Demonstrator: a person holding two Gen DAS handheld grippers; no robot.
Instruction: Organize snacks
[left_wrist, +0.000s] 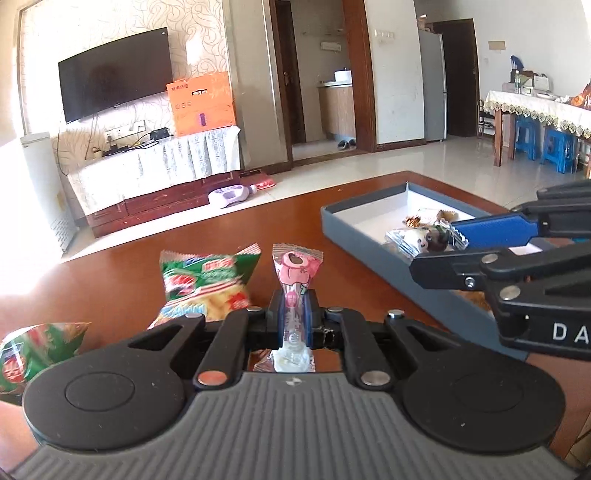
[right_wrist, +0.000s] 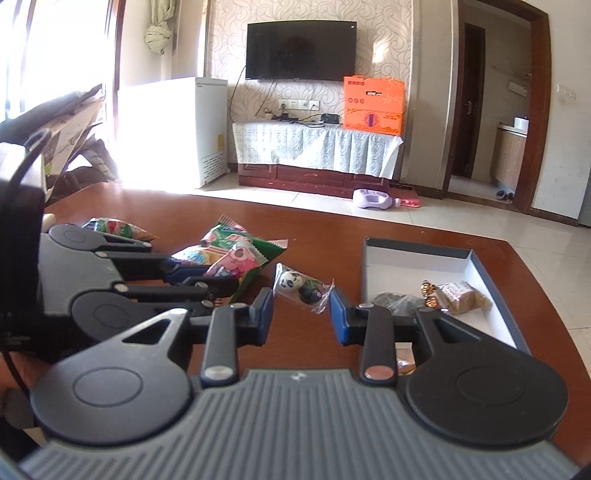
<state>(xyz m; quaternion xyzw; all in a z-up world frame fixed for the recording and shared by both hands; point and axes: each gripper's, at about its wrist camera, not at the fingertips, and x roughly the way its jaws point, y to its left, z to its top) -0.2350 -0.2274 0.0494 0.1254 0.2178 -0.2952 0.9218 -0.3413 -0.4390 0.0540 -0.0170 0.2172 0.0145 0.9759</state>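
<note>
My left gripper (left_wrist: 293, 314) is shut on a pink bear-print snack packet (left_wrist: 297, 266), which stands upright between the pads just above the table. In the right wrist view the same gripper (right_wrist: 207, 280) holds the pink packet (right_wrist: 238, 258) in front of a green snack bag (right_wrist: 229, 240). My right gripper (right_wrist: 301, 319) is open with nothing between its fingers. A clear panda-print packet (right_wrist: 299, 286) lies on the table just ahead of its tips. From the left wrist view the right gripper (left_wrist: 454, 247) comes in from the right, over the grey tray (left_wrist: 354, 229).
The grey tray (right_wrist: 417, 249) has a white floor holding several wrapped snacks (right_wrist: 458, 297). Two green snack bags (left_wrist: 210, 284) (left_wrist: 33, 350) lie on the brown table (left_wrist: 221, 229). The table's far edge drops to a tiled floor.
</note>
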